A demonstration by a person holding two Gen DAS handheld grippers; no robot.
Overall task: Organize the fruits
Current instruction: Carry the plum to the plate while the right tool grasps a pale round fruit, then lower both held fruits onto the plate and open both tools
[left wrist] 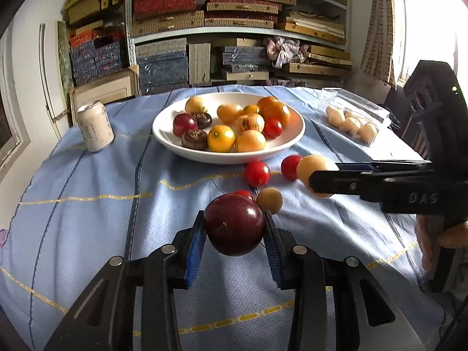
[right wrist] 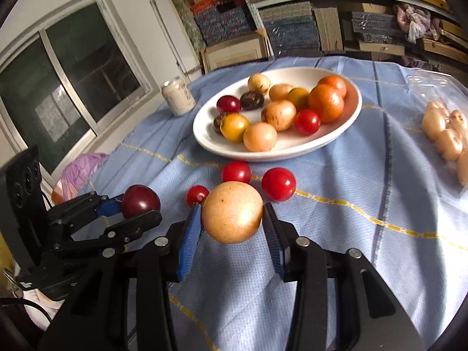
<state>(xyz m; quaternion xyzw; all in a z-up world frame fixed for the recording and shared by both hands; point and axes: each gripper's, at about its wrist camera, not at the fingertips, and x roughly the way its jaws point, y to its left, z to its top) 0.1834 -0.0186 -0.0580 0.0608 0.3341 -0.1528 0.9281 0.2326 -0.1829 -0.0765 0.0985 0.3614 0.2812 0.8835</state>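
Over a blue tablecloth point(right wrist: 365, 193) before box-stacked shelves point(left wrist: 234, 14), the left gripper point(left wrist: 234, 231) clamps a dark red plum point(left wrist: 234, 228); the right gripper point(right wrist: 232, 219) pinches a tan fruit point(right wrist: 232, 212).

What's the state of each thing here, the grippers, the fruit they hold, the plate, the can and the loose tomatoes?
Left gripper: shut on dark red fruit, lifted.
Right gripper: shut on tan fruit, lifted.
Plate: upright, holding fruit.
Can: upright on cloth.
Red tomatoes: loose on cloth, outside plate.
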